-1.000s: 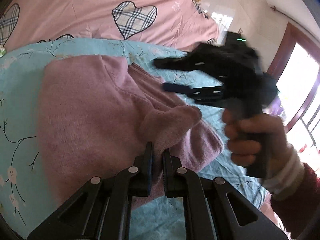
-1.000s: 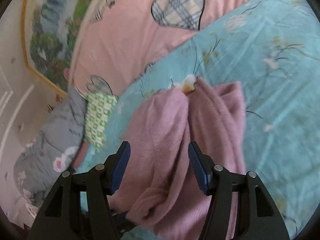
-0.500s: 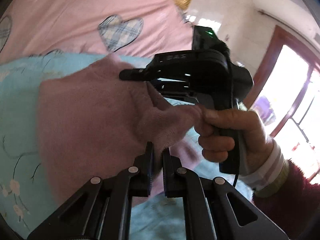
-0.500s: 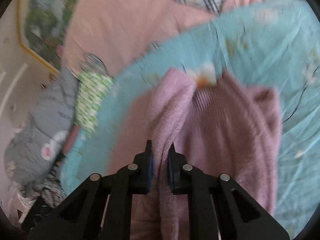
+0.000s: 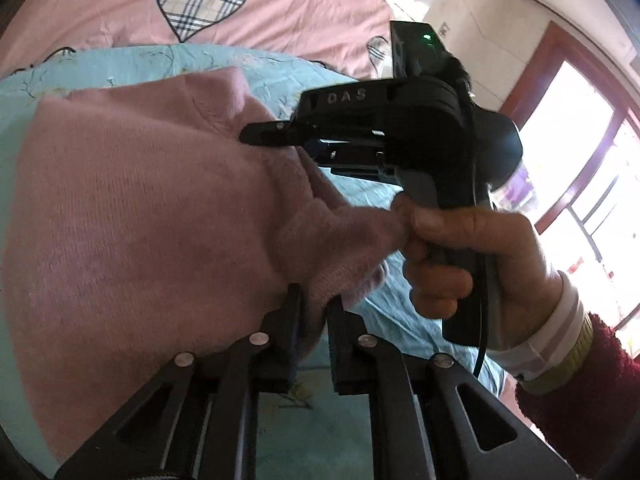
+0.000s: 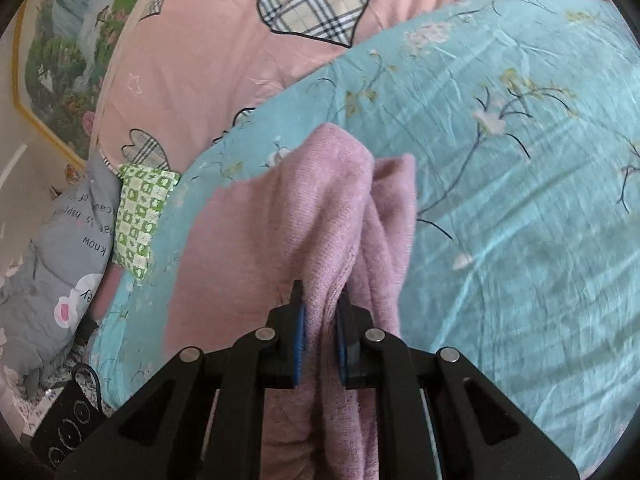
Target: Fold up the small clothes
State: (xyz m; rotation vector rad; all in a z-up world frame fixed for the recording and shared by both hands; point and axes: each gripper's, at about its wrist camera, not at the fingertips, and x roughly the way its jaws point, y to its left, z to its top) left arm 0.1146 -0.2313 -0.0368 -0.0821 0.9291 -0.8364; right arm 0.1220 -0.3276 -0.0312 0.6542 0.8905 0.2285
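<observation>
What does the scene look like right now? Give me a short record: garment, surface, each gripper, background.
garment: pink sweater, bunched, lying on the bed
surface: blue floral bedspread
left gripper: jaws easing open, sweater fold between them
right gripper: jaws easing open, sweater fold between them
right hand: on the gripper handle
background: pink quilt with plaid hearts, grey pillow

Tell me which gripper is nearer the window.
Right. The right gripper sits between the left gripper and the window at the view's right edge. Both pairs of jaws are opening, with the sweater between them.
</observation>
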